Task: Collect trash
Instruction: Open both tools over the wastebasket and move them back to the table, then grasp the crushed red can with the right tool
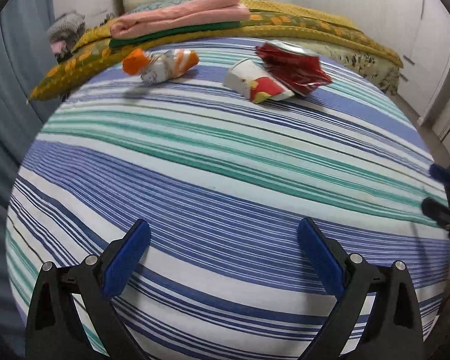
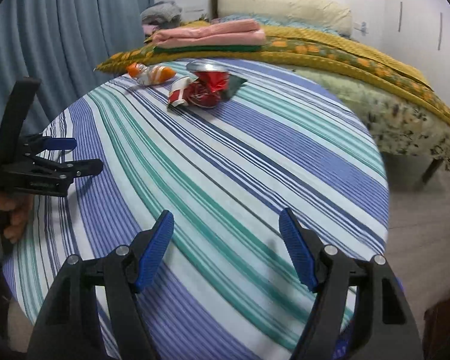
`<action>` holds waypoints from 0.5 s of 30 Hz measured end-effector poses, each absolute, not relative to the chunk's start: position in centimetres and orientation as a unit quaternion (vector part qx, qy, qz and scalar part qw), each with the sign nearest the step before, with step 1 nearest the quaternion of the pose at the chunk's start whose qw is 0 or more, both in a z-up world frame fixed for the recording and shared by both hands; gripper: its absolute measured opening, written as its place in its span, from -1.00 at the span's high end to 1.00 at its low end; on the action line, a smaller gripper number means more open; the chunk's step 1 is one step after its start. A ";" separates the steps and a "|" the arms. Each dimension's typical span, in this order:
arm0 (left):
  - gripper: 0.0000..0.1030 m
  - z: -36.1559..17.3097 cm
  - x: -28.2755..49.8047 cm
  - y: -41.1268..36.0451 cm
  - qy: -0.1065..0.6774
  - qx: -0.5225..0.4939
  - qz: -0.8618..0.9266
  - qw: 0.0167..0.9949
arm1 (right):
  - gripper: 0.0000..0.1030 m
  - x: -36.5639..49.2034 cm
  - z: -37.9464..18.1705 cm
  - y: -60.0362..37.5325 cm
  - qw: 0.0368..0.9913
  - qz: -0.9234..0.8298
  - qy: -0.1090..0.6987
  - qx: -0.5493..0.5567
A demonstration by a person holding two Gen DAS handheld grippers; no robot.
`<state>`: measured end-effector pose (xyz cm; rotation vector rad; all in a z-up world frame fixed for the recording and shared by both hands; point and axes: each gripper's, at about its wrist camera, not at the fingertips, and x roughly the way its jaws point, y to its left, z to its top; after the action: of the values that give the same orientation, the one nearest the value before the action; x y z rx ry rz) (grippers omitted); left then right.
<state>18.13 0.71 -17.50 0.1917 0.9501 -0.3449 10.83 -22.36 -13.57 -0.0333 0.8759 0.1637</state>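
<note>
Left wrist view: the step in hand looks like the approach, with nothing collected yet. The left gripper (image 1: 223, 234) hangs over the striped sheet (image 1: 195, 165), tilted downward, its blue pads spread wide with only cloth between them. The trash lies well ahead, near the far edge of the sheet: an orange-and-white wrapper (image 1: 160, 64) to the left, a crushed paper cup (image 1: 255, 82) touching a red foil packet (image 1: 294, 66) to the right. Folded pink cloth (image 1: 180, 15) sits beyond on a yellow blanket (image 1: 315, 30). The right gripper (image 1: 441, 192) shows only as tips at the right edge. Right wrist view: the right gripper (image 2: 226, 229) likewise points down at the sheet, jaws parted and empty, noticeably narrower than the left's. The same three pieces sit far ahead, wrapper (image 2: 151, 73) left, cup (image 2: 178, 91) against the packet (image 2: 208, 88). The left gripper (image 2: 81, 156) appears at the left edge, held by a hand (image 2: 13, 216). Judgement: next, each claw must travel forward to a piece and straddle it before closing; the cup and packet touch, so one grasp may disturb the other.
</note>
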 end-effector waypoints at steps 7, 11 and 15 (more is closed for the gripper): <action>-0.90 -17.6 18.0 0.3 0.452 0.095 -0.159 0.873 | -0.76 18.3 -11.9 -21.3 0.904 0.099 0.415 -0.024; -0.90 -17.6 18.0 0.3 0.452 0.094 -0.159 0.873 | -0.76 23.4 -11.3 -19.7 0.904 0.116 0.412 -0.023; -0.90 -17.6 17.9 0.2 0.452 0.094 -0.160 0.873 | -0.76 28.4 -11.1 -18.2 0.900 0.130 0.415 -0.027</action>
<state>17.94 0.23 -17.58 0.1954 0.9449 -0.3333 28.40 -18.15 -11.08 -0.0562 0.8596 0.2682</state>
